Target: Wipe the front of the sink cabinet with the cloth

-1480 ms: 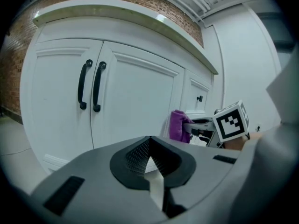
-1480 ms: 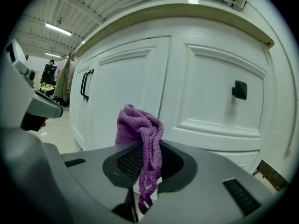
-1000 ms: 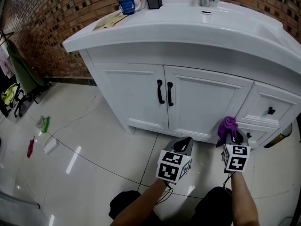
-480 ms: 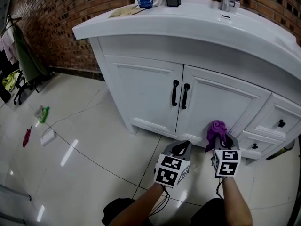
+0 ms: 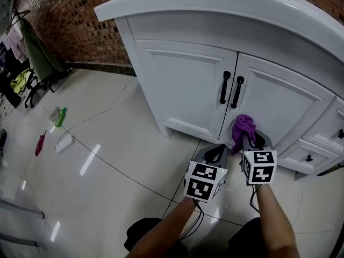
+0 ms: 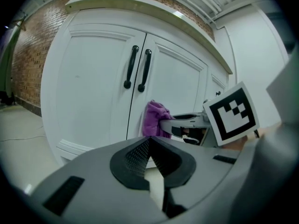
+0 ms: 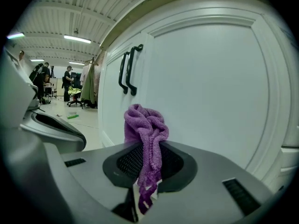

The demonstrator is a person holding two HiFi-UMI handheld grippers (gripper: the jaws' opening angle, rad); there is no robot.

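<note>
The white sink cabinet (image 5: 188,85) fills the upper head view, its two doors meeting at a pair of black handles (image 5: 231,90). My right gripper (image 5: 248,139) is shut on a bunched purple cloth (image 5: 243,127), held low at the right door, just below the handles; whether it touches the panel is unclear. In the right gripper view the cloth (image 7: 145,134) stands up from the jaws before the door (image 7: 210,87). My left gripper (image 5: 217,152) hovers beside it, shut and holding nothing; its view shows both doors (image 6: 93,83) and the cloth (image 6: 155,120).
Drawers with black knobs (image 5: 309,158) sit right of the doors. The countertop (image 5: 215,4) overhangs the cabinet. A brick wall (image 5: 75,31) runs left. On the glossy tile floor lie a green bottle (image 5: 59,113), a red item (image 5: 40,143), a white item (image 5: 63,142) and a thin cable.
Both grippers came closer to the cabinet and shifted left along its base, from the drawer area to below the door handles. The head view dropped lower. The cloth stays gripped.
</note>
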